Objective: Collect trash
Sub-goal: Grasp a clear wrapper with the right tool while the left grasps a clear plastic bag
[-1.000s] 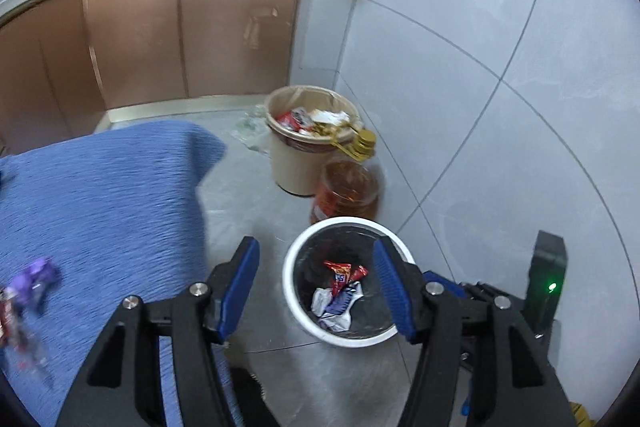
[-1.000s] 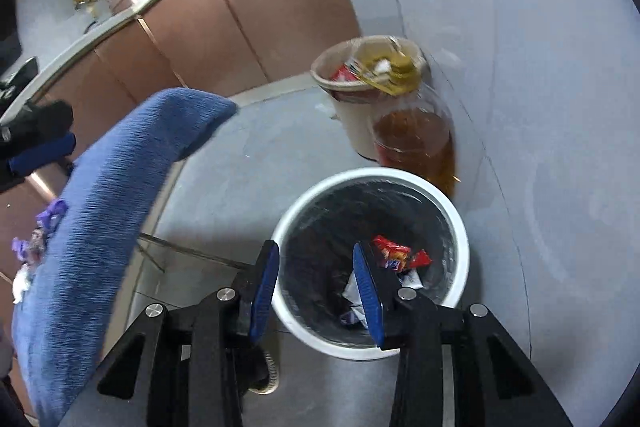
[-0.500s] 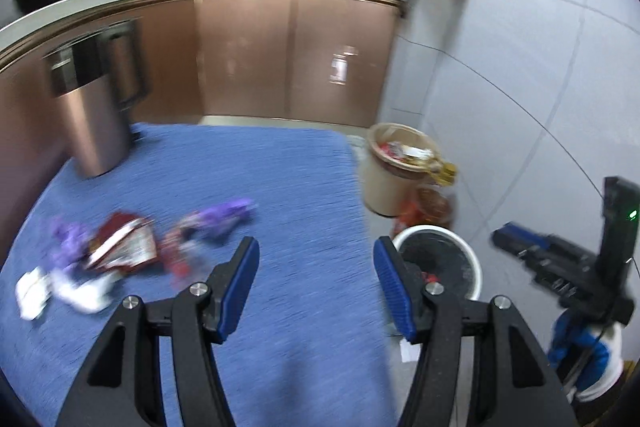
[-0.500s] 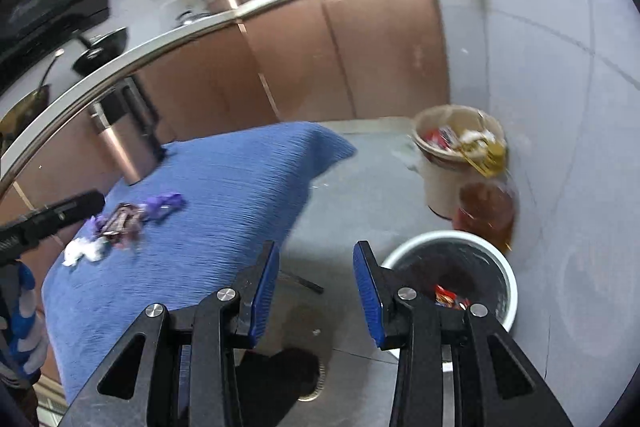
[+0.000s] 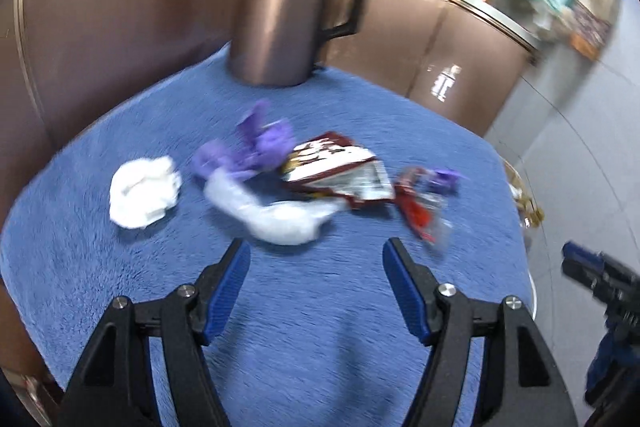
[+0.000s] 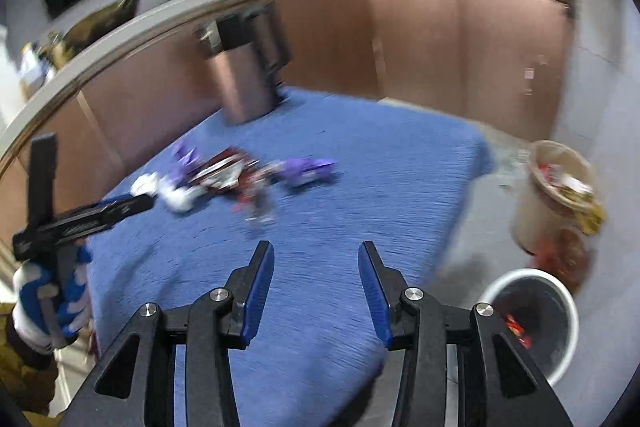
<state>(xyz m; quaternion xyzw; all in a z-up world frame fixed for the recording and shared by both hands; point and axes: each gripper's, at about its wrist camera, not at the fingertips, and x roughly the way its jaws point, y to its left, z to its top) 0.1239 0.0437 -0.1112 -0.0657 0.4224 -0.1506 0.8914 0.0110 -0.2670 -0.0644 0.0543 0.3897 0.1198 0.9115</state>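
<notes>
Trash lies on the blue-covered table (image 5: 320,327): a crumpled white tissue (image 5: 142,193), a white plastic wad (image 5: 276,215), purple wrappers (image 5: 260,147), a brown-and-white snack bag (image 5: 340,171) and a red wrapper (image 5: 418,211). My left gripper (image 5: 316,259) is open and empty, just short of the white wad. My right gripper (image 6: 316,259) is open and empty above the table's near part; the trash pile (image 6: 236,179) lies ahead and left. The white-rimmed bin (image 6: 532,323), with red wrappers inside, stands on the floor at lower right.
A copper-coloured kettle (image 5: 288,15) stands at the table's far edge. A beige bucket full of rubbish (image 6: 556,195) and an amber jar (image 6: 568,259) stand on the floor beyond the bin. Brown cabinets (image 6: 440,43) run behind. The left gripper also shows in the right wrist view (image 6: 136,205).
Both grippers have swung from over the bin to over the table. The left one has closed in on the trash pile. Both stay open and empty.
</notes>
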